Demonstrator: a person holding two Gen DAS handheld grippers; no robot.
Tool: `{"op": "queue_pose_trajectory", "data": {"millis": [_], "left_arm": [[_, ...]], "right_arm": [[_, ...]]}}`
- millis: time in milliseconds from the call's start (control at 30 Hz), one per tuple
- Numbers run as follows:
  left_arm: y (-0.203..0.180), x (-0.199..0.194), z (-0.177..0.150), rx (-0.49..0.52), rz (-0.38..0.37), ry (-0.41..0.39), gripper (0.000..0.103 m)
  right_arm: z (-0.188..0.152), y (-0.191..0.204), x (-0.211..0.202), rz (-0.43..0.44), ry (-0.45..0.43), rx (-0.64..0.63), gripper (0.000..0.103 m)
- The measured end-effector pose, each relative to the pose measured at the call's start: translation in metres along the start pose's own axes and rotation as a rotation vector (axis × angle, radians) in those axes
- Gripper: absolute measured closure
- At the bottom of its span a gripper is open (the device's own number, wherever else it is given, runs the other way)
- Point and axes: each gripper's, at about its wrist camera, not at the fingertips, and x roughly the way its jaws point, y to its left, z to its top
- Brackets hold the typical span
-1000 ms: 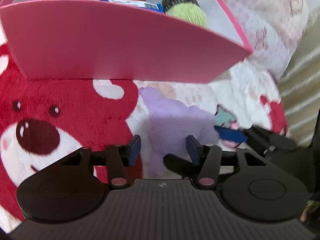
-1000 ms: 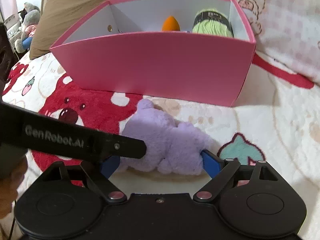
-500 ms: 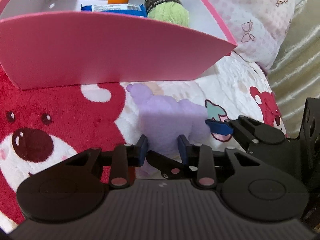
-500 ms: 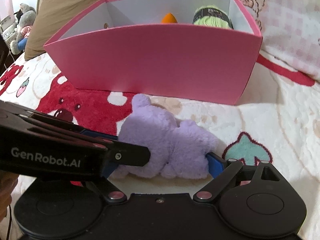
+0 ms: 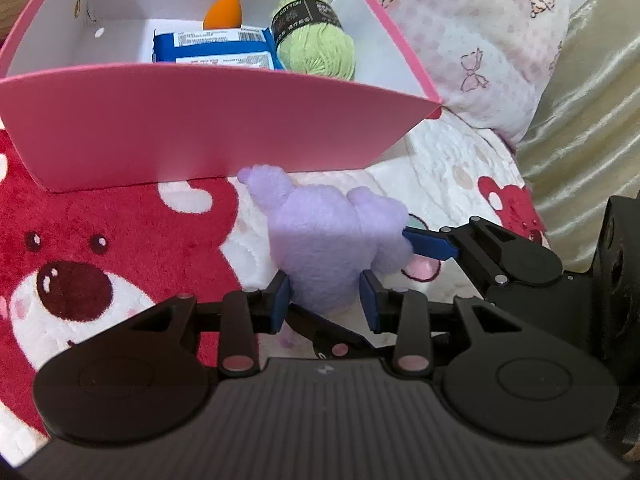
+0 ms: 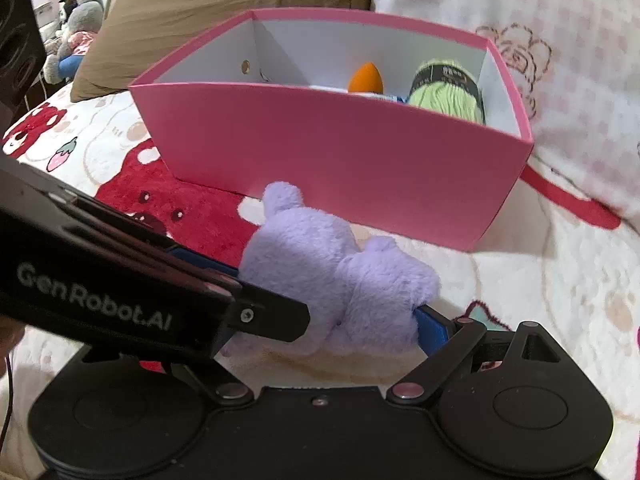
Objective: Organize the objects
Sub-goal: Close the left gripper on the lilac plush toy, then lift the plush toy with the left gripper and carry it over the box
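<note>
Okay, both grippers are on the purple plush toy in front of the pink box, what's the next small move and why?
Probably lift it together and carry it over the near wall. The left gripper, whose jaws have just been closing and easing, pinches the purple plush toy, the right gripper spans it, and the pink box has free floor left of the blue packet.

A white blanket printed with red bears covers the bed; behind it lie a brown pillow and a pink checked pillow; grey plush toys sit beyond the brown pillow.
</note>
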Motion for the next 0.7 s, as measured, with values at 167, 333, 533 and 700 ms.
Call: {"op": "queue_pose_trajectory", "data": {"millis": [167, 333, 533, 700], "left_arm": [[-0.002, -0.013, 0.000, -0.002, 0.017, -0.022, 0.068], [-0.002, -0.032, 0.002, -0.024, 0.014, -0.034, 0.068], [-0.004, -0.054, 0.002, -0.047, -0.004, -0.047, 0.067], [-0.011, -0.069, 0.003, -0.027, 0.001, -0.081, 0.067]], "right_arm": [[0.004, 0.003, -0.011, 0.009, -0.020, -0.026, 0.009], [0.008, 0.012, -0.024, 0.033, -0.042, -0.073, 0.009], [0.014, 0.022, -0.043, 0.056, -0.069, -0.117, 0.009], [0.016, 0.024, -0.063, 0.072, -0.103, -0.142, 0.009]]}}
